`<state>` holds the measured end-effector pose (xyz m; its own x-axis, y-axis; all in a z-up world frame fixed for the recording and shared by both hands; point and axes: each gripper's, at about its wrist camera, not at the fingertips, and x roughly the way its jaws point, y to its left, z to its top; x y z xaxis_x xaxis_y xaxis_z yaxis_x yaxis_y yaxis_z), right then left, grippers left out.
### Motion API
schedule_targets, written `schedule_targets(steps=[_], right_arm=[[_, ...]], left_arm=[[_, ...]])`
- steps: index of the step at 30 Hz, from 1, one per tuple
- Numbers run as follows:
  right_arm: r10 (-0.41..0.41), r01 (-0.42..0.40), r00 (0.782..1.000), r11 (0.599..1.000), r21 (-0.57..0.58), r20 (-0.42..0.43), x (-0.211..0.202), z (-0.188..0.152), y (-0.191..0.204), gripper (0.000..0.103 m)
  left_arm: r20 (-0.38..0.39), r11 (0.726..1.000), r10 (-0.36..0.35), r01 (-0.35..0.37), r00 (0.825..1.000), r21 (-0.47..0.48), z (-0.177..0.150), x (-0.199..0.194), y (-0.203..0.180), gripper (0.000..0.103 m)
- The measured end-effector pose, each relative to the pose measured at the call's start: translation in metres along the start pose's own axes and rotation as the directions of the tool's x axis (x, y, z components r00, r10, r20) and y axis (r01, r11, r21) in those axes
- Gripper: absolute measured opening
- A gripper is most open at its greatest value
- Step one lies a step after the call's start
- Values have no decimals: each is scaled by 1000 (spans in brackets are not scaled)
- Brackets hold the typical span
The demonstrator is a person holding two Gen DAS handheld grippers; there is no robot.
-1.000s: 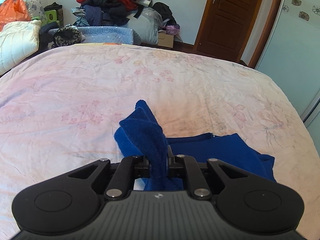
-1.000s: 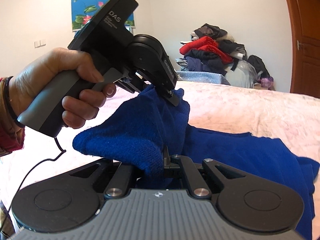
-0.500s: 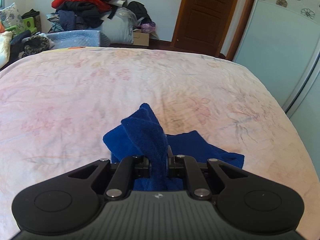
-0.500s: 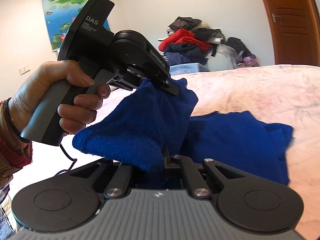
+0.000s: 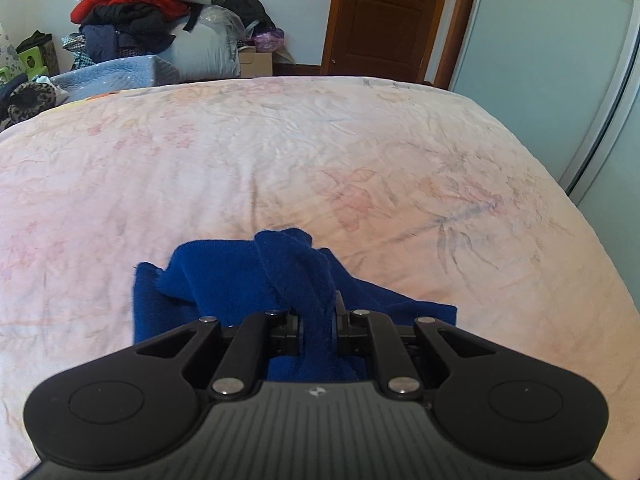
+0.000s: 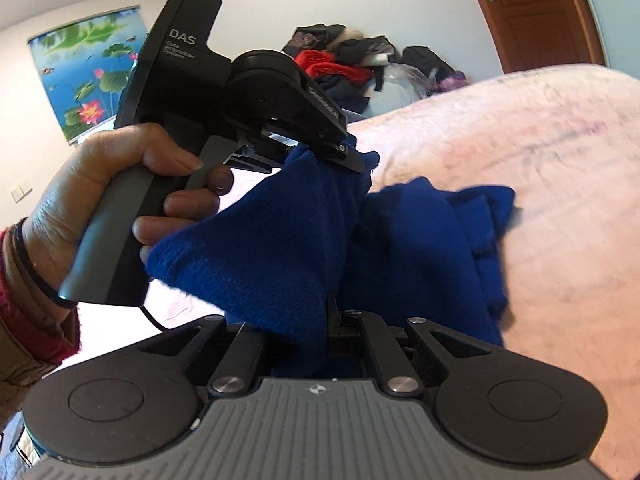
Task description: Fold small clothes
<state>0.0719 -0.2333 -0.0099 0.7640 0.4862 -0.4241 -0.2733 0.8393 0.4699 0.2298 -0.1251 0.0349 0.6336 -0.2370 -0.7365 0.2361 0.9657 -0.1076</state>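
A pink floral bed [image 5: 280, 152] faces a brown wooden door [image 5: 384, 12].

A lived-in home bedroom is indicated. A bed with a pale pink floral sheet [image 5: 280, 152] is seen centrally; a heap of red and dark clothes [image 5: 136, 12] is piled at 11 o'clock, a brown panelled wooden door [image 5: 384, 12] at 12 o'clock. A blue lotus-pond wall picture [image 6: 86, 80] is hung at 10 o'clock.

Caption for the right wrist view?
Both grippers pinch the blue garment above the pink bedsheet.
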Motion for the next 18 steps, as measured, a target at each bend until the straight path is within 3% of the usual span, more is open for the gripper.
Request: schedule_targets(steps=[12,13,14,15,18], right_arm=[[32,-21,997,988,151,-65,6,-18,-39,10],[39,-27,997,984,174,-70,6,-19,-42,12],[37,-23,997,982,190,-71,6,-20,-45,23],[34,-19,997,980,198,-74,6,-21,-47,25],[46,-28,995,977,209,-84,5,-23,-53,30]], left_arm=[[-32,996,-5,8,999,93,-9,30,-39,13],[-24,995,-13,15,1000,97,-8,30,-40,15],[-20,995,-19,20,1000,99,-8,30,-40,18],[-20,996,-17,19,1000,92,-7,31,-40,20],[-11,998,-22,23,1000,54,-1,33,-37,42]])
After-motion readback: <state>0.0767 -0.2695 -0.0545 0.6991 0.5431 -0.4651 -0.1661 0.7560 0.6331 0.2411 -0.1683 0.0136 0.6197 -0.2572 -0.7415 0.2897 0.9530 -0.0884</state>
